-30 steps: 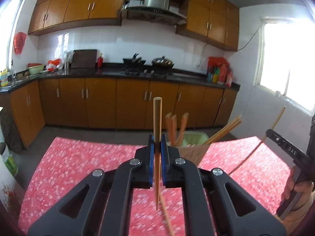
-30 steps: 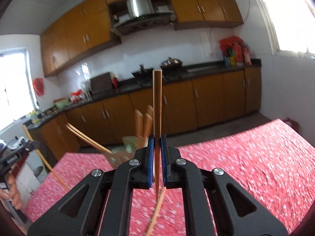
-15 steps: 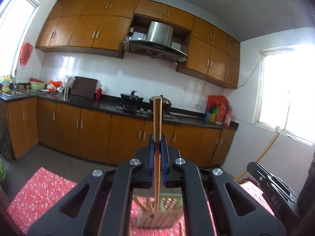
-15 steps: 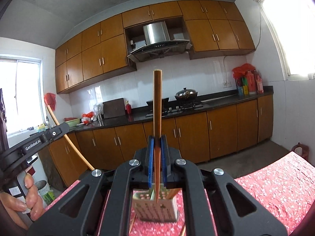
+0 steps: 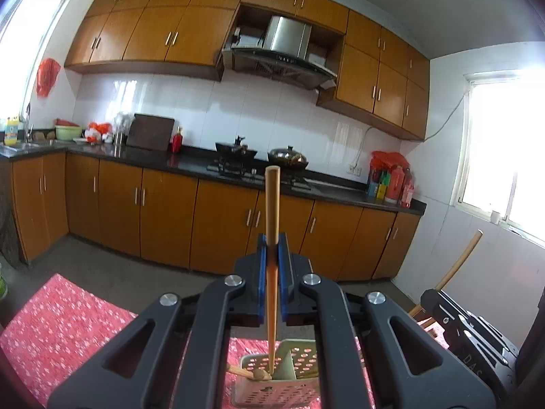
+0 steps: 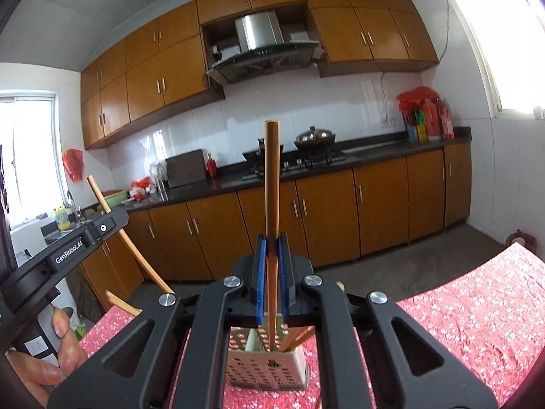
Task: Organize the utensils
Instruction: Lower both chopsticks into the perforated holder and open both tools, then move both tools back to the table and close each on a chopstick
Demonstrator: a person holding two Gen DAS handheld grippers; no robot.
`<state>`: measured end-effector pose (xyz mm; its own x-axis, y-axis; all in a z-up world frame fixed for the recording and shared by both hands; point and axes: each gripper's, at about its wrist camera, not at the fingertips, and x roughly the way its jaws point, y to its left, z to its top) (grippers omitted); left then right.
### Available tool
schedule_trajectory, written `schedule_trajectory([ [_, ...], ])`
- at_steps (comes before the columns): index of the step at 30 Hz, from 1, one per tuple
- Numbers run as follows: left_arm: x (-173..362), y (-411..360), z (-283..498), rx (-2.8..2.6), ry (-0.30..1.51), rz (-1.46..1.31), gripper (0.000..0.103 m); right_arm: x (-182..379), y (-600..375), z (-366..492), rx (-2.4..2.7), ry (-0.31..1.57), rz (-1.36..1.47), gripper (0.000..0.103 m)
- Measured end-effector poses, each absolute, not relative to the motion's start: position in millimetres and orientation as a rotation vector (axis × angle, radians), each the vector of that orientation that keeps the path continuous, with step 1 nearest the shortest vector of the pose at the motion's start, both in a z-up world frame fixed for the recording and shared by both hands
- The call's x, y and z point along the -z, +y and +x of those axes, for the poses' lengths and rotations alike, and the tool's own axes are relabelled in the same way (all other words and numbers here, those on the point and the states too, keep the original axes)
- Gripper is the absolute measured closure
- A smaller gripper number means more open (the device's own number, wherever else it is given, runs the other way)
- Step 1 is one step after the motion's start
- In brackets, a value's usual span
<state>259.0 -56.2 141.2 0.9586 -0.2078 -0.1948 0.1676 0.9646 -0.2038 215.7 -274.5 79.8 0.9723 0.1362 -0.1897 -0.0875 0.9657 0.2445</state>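
Note:
My left gripper (image 5: 272, 248) is shut on an upright wooden chopstick (image 5: 272, 204). The stick's lower tip reaches into a pale perforated utensil holder (image 5: 299, 364) below the jaws, where other wooden handles (image 5: 245, 371) lie. My right gripper (image 6: 272, 245) is shut on a second upright chopstick (image 6: 272, 177), whose tip dips into the same holder (image 6: 265, 368) beside leaning chopsticks (image 6: 299, 335). Each view shows the other gripper at its edge: the right gripper's body (image 5: 460, 327) and the left gripper's body (image 6: 68, 248), held by a hand (image 6: 51, 358).
The holder stands on a table with a red flowered cloth (image 5: 61, 327), whose far edge is close behind it. Beyond a strip of grey floor (image 6: 408, 272) run brown kitchen cabinets (image 5: 163, 218) and a dark counter with a stove and pans (image 5: 238, 160).
Both grippers have come forward over the holder, which went from ahead of the jaws to beneath them. Both chopsticks' lower tips now sit in the holder. Both grips stay shut.

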Motion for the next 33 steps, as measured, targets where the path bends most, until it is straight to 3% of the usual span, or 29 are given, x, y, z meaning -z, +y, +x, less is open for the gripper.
schedule_trajectory([
  [5, -129.7, -54.4, 262.4, 0.197, 0.248, -0.188, 0.094, -75.3, -270.9, 216.3, -0.128, 0.239, 0.229, 0.095],
  [7, -129.5, -51.8, 260.7, 0.199, 0.255, -0.193, 0.081, -74.0, -271.0, 215.1, -0.136, 0.252, 0.233, 0.094],
  [9, -130.4, -48.7, 257.1, 0.194, 0.252, -0.197, 0.076, -74.0, -270.8, 214.5, -0.135, 0.262, 0.232, 0.094],
  [11, -133.0, -46.2, 252.4, 0.191, 0.248, -0.194, 0.076, -76.1, -271.9, 210.0, -0.133, 0.263, 0.230, 0.086],
  [13, -136.3, -41.2, 245.9, 0.188, 0.245, -0.198, 0.075, -79.0, -274.0, 205.4, -0.128, 0.251, 0.228, 0.070],
  [14, -137.7, -37.9, 241.8, 0.184, 0.245, -0.197, 0.074, -81.3, -275.3, 199.9, -0.124, 0.240, 0.225, 0.069],
  [23, -119.3, 7.5, 183.3, 0.116, 0.271, -0.134, 0.064, -66.5, -303.5, 154.5, -0.049, 0.285, 0.237, 0.068],
  [29, -51.1, 30.8, 163.1, 0.084, 0.458, -0.070, 0.063, 13.1, -303.5, 156.7, -0.066, 0.584, 0.280, 0.068],
  [31, -23.3, 31.8, 161.0, 0.094, 0.537, -0.058, 0.063, 40.3, -294.6, 156.5, -0.113, 0.686, 0.303, 0.077],
  [33, -0.2, 29.7, 158.7, 0.109, 0.603, -0.051, 0.063, 67.2, -279.9, 153.8, -0.158, 0.784, 0.309, 0.079],
])
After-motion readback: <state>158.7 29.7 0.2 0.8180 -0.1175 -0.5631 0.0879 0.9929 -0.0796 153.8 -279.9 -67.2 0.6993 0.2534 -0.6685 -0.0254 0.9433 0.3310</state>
